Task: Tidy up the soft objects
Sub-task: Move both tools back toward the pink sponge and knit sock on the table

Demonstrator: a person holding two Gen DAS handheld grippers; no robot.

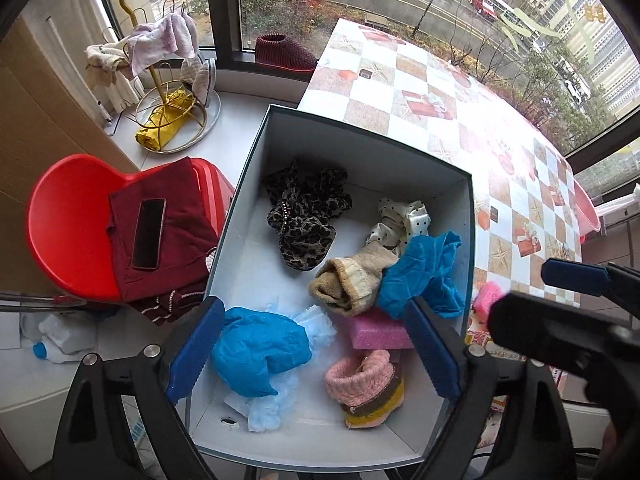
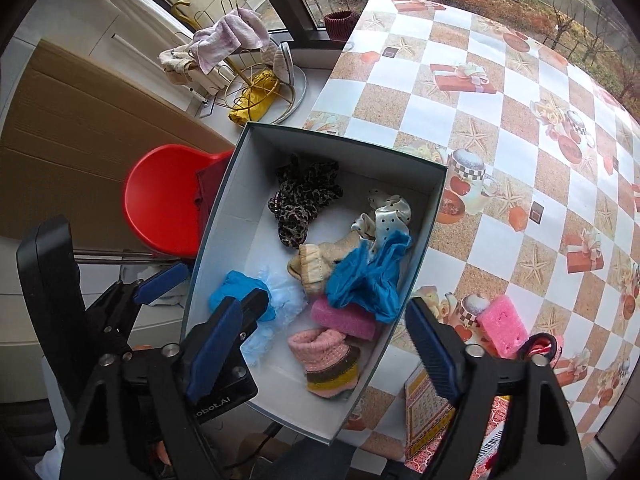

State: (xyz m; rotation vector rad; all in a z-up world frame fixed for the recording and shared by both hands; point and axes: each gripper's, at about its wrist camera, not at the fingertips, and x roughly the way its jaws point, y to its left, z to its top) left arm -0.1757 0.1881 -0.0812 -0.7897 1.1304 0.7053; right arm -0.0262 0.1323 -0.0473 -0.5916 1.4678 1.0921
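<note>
Open white cardboard box with dark rim (image 2: 434, 200) sits at the edge of the table with the checkered starfish-print cloth (image 2: 520, 128), hanging partly over the side. Already inside: leopard-print fabric scrunchie (image 2: 302, 200), cream polka-dot satin scrunchie (image 2: 386, 210), beige knit sock (image 2: 314, 266), crumpled blue plastic glove (image 2: 366, 276), pink foam sponge block (image 2: 342, 316), pink-and-yellow striped knit sock (image 2: 328, 364), and a second blue glove on pale blue frilly plastic (image 1: 258, 350).

Left gripper (image 1: 314, 354) hovers over the near end of the box, jaws spread wide, nothing between them. Right gripper (image 2: 320, 354) also has jaws wide apart and empty, above the box's near corner.

Still outside on the table: a second pink foam sponge (image 2: 502, 326), just right of the box near the right gripper's right finger, with a small red-and-dark item (image 2: 542, 346) beside it, too hidden to identify.

Judgement: most soft items are boxed; the loose sponge looks like the next pick. To do it well, swing the right gripper right, centre the sponge between the fingers, close across its short sides with light squeeze since foam compresses. Lift clear of the box wall before crossing, drop into the bare floor area near the far left. Avoid nudging the overhanging box; it could tip.
</note>
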